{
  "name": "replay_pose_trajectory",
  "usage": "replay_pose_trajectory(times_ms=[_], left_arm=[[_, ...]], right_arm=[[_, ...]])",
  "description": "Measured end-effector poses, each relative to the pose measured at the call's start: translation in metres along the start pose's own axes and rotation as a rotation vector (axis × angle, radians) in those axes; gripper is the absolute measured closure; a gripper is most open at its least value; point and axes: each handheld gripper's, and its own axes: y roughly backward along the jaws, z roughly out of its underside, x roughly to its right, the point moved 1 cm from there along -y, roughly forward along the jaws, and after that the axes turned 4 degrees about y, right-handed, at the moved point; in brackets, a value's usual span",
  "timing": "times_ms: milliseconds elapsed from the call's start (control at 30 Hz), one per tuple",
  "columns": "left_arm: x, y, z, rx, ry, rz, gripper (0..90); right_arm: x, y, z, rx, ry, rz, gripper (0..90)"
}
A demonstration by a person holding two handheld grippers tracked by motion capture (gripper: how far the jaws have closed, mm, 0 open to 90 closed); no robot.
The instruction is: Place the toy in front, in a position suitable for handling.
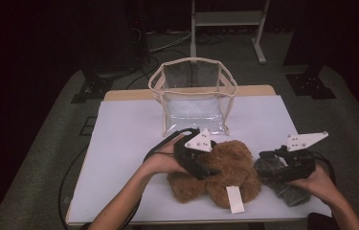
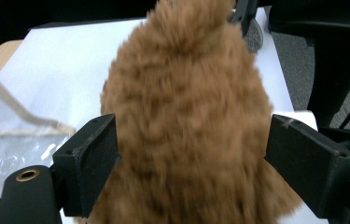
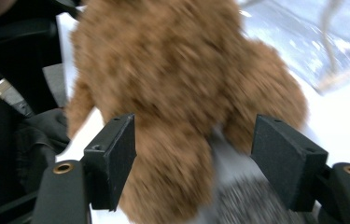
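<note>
A table [image 1: 119, 96] with a pale wooden top stands on grey floor, and a white sheet [image 1: 119, 143] covers nearly all of it, leaving a strip of wood bare along the far edge. On the sheet, toward the far side and about the middle, stands a clear plastic bag [image 1: 194, 93] with beige trim, its mouth open. Near the front edge lies a brown plush toy [image 1: 229, 167] with a white tag. Just right of it, touching, lies a grey cloth [image 1: 289, 191].

Brown plush toy [image 2: 186, 121] centre, between two spread black jaws of left gripper [image 2: 193, 154], white table sheet [image 2: 65, 65] at eleven o'clock, clear bag [image 2: 4, 130] at nine o'clock.
</note>
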Motion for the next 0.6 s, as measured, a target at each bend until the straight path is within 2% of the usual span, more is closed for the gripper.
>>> replay_pose_trajectory(times_ms=[167, 367, 533, 600], left_arm=[[0.004, 0.014, 0.019, 0.027, 0.012, -0.017, 15.1], [0.007, 0.028, 0.047, 0.040, 0.040, -0.045, 11.8], [0.007, 0.029, 0.069, 0.023, 0.087, -0.068, 9.1], [0.006, 0.029, 0.077, 0.026, 0.093, -0.075, 6.7]], right_arm=[[-0.007, -0.012, -0.021, 0.010, 0.072, -0.039, 27.9], [-0.006, -0.021, -0.034, 0.008, 0.101, -0.057, 26.1], [-0.006, -0.029, -0.037, 0.001, 0.117, -0.065, 25.6], [-0.005, -0.031, -0.037, -0.006, 0.119, -0.061, 25.7]])
